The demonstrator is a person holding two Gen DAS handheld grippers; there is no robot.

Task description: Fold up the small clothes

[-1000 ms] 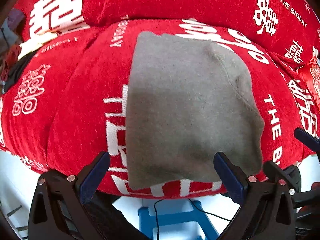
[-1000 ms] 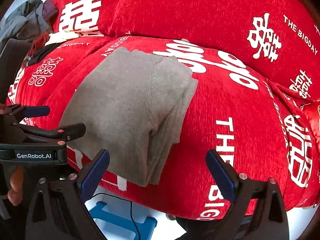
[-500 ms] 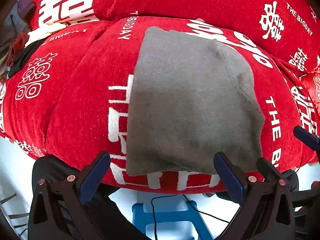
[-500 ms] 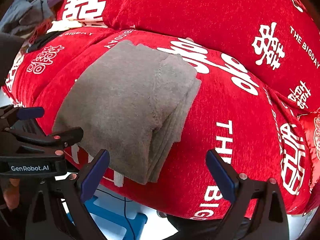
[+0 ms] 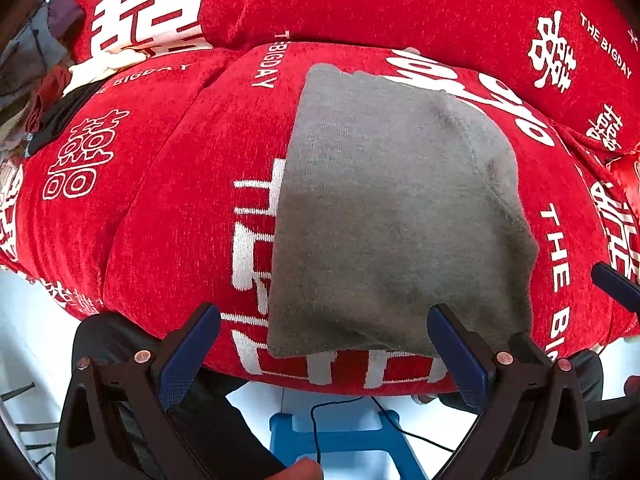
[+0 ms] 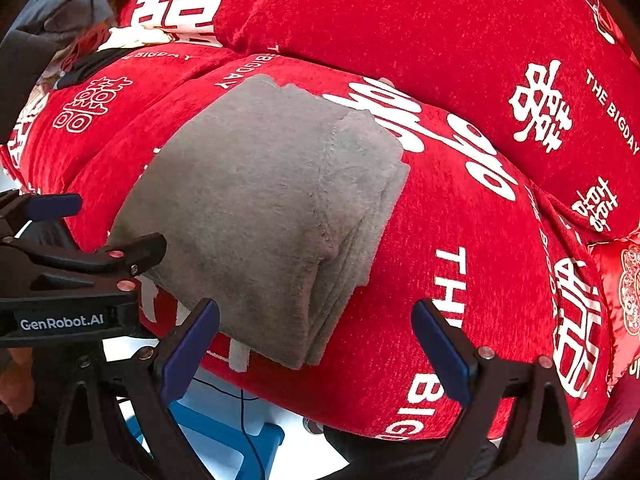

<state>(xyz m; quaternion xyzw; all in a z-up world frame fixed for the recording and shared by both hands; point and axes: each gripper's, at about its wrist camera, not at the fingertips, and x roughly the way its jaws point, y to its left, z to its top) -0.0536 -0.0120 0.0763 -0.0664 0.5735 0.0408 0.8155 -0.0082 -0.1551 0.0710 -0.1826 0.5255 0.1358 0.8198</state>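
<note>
A grey cloth (image 5: pixel 396 216) lies folded on the red sofa seat (image 5: pixel 180 208), near its front edge, with its near hem just short of where the cushion rolls down. From the right wrist view the cloth (image 6: pixel 272 208) shows stacked layers along its right side, several edges lying one on another, and its top is flat and smooth.

The left gripper (image 5: pixel 324 356) hangs in front of the seat's front edge, its jaws spread wide with nothing between them; its blue fingertips (image 5: pixel 190 344) sit either side of the cloth's near hem and do not touch it. The right gripper (image 6: pixel 316 354) is likewise spread and empty, held off the front edge toward the cloth's right near corner. In the right wrist view the left gripper (image 6: pixel 100 228) shows at the left, just beside the cloth's left near corner, with a hand (image 6: pixel 14 384) partly seen under it.

Behind the seat a red back cushion (image 6: pixel 440 32) with white characters stands along the rear edge. At the far left end of the sofa a heap of clothes (image 6: pixel 76 4), grey, dark and red, sits well apart from the folded cloth. A red embroidered cushion (image 6: pixel 624 280) pokes in at the right edge. Below the front edge a blue stool (image 5: pixel 336 440) stands on the pale floor, with a thin black cable (image 5: pixel 316 428) trailing over it. Nothing lies on the cloth or between it and either gripper.
</note>
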